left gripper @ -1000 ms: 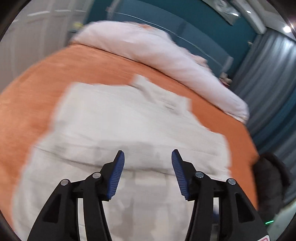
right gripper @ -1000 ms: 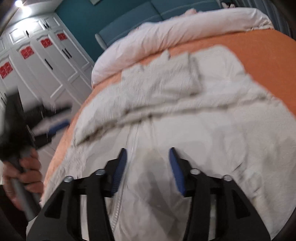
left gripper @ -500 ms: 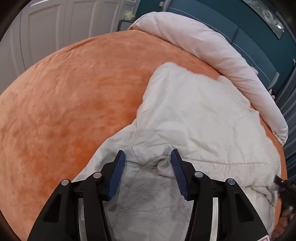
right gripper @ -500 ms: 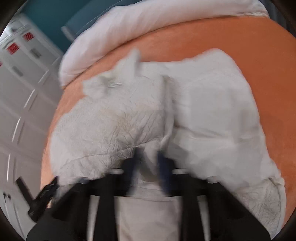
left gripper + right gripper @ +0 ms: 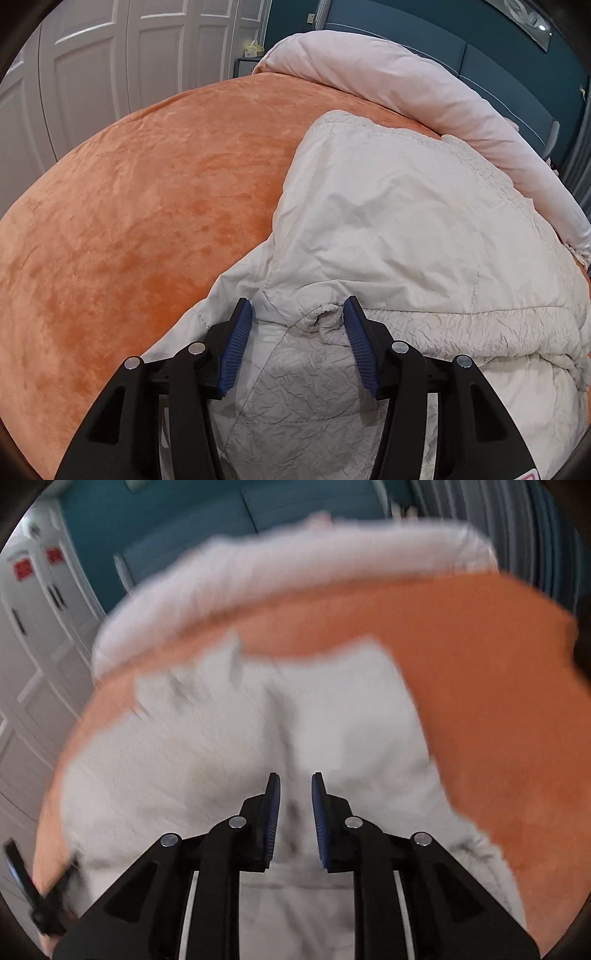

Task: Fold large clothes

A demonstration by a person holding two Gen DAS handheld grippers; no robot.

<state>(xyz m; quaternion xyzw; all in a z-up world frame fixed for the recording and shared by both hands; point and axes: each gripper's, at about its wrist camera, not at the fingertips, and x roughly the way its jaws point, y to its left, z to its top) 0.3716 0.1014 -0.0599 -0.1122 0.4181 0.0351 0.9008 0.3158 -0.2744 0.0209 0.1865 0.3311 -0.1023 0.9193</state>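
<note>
The right tool (image 5: 295, 786) is seen above a blurred off-white padded garment (image 5: 229, 746), its blue-padded fingers (image 5: 271, 812) parted by a narrow gap with nothing between them. The garment is spread on an orange bed (image 5: 480, 701); a white duvet (image 5: 280, 576) is rolled along the far edge.

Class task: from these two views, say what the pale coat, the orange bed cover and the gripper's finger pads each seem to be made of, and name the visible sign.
Coat: probably thin, matte synthetic shell over padding; stitched quilt lines, fine crinkles.
Bed cover: likely velvet or plush; mottled, brushed sheen.
Left gripper pads: apparently blue rubber or plastic; fine ridges.
</note>
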